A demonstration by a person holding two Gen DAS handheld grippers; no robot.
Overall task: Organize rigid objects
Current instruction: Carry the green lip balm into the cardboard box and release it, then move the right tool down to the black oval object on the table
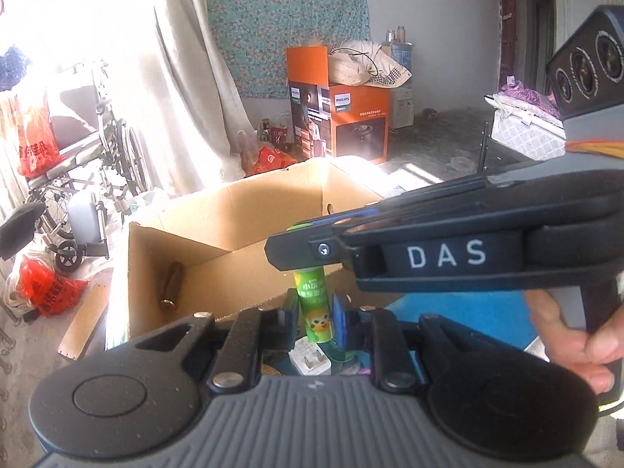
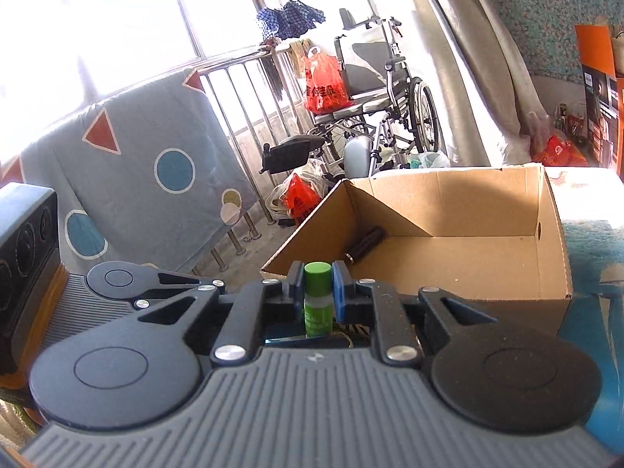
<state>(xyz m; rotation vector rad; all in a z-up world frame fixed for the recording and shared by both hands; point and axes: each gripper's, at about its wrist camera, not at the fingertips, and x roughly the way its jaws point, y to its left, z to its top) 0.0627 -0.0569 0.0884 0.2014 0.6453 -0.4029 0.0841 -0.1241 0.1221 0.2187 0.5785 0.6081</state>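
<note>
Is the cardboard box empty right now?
No. The cardboard box is open-topped, with one dark cylinder lying inside against its left wall.

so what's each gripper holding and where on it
Both grip one green tube: left gripper around its lower body, right gripper at the green cap.

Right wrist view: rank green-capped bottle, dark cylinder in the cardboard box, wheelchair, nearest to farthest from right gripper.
1. Green-capped bottle: clamped between the right gripper's blue pads.
2. Dark cylinder: lying in the near-left corner of the open cardboard box.
3. Wheelchair: far back by the window railing, beyond the box.
</note>
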